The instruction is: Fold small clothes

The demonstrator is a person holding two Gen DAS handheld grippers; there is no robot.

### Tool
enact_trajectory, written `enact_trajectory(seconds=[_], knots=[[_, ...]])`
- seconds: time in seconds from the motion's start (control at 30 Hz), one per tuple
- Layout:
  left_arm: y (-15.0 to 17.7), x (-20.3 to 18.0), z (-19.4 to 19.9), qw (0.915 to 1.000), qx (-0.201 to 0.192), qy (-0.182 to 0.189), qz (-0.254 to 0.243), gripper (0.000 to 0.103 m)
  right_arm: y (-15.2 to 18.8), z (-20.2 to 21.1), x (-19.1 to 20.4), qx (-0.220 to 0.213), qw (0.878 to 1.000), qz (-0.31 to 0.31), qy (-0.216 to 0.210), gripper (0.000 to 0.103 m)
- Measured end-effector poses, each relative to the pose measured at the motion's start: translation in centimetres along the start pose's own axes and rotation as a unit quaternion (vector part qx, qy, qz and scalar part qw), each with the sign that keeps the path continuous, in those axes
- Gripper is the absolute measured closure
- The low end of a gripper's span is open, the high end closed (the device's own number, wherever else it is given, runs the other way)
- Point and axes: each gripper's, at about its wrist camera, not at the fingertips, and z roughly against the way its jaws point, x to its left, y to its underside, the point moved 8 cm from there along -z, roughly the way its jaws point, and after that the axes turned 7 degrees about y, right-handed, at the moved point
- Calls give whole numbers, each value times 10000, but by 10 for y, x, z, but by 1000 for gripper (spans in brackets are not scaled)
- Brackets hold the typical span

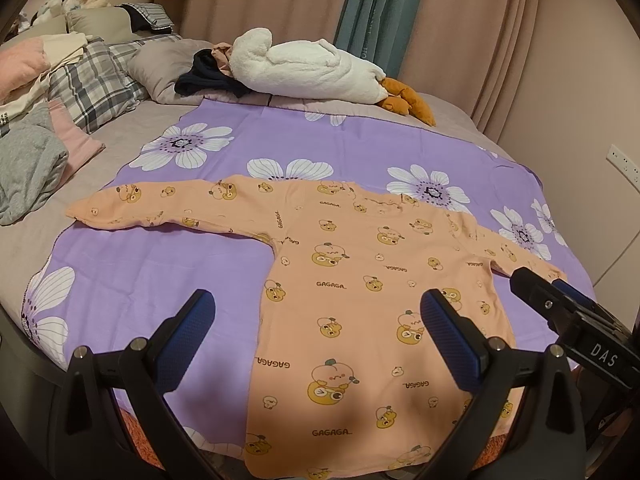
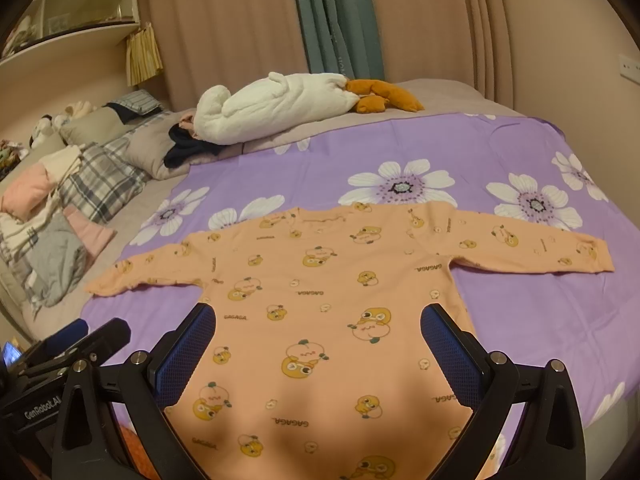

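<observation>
A small peach long-sleeved shirt (image 1: 360, 280) with cartoon prints lies flat on a purple flowered cloth (image 1: 160, 280), both sleeves spread out. Its hem is nearest me. My left gripper (image 1: 316, 312) hovers open above the shirt's lower left side, holding nothing. My right gripper (image 2: 318, 320) hovers open above the lower middle of the shirt (image 2: 320, 300), also with nothing between its fingers. The right gripper's body (image 1: 568, 312) shows at the right edge of the left wrist view. The left gripper's body (image 2: 68, 344) shows at the lower left of the right wrist view.
A white plush toy (image 1: 304, 68) with orange feet lies at the far edge of the bed, next to a dark garment (image 1: 204, 76). Pillows and piled clothes (image 1: 36, 160) sit on the left. Curtains (image 1: 380, 8) hang behind. A shelf (image 2: 72, 8) stands at the upper left.
</observation>
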Motion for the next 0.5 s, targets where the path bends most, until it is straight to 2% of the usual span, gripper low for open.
enact_trajectory(seconds=[0.5], knots=[[4,-2,-7,10000,57,34,9,0,2,-1,-5,3,9999,-146,38,1]])
